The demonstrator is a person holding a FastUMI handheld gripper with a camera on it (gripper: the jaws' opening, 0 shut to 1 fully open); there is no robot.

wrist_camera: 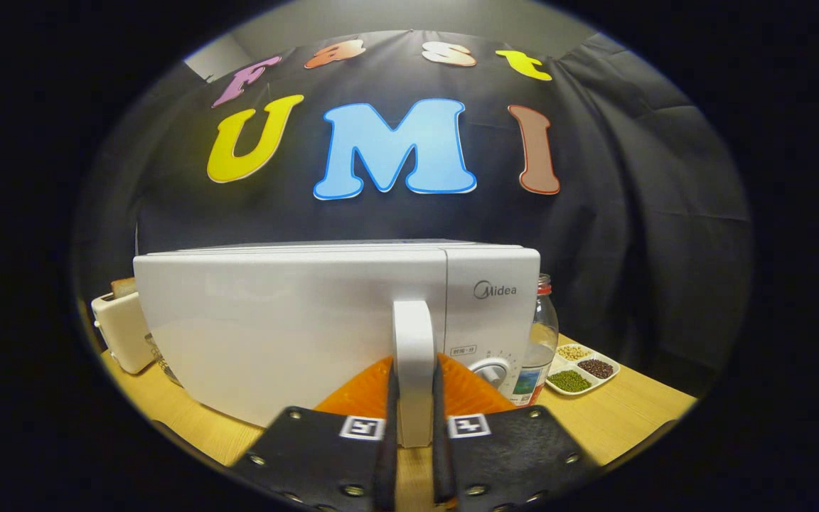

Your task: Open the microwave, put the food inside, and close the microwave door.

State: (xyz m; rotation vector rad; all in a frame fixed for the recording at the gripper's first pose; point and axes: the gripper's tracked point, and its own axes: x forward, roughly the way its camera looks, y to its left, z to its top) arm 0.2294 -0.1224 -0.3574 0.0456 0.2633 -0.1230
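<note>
Glossy white box-shaped microwave (296,334) stood at frame centre on pale wooden tabletop (616,419), door closed. Vertical white plastic door handle (414,355) sat lower centre, pinched between gripper (414,434) fingers pressed against its two sides. Cream toaster (121,331) flanked at left, clear glass jar with red cap (542,334) and white divided dish of beans (584,370) at right. Food location: cannot tell. Likely risks: fingers slipping off smooth handle; whole oven dragged forward, nudging jar.
</note>
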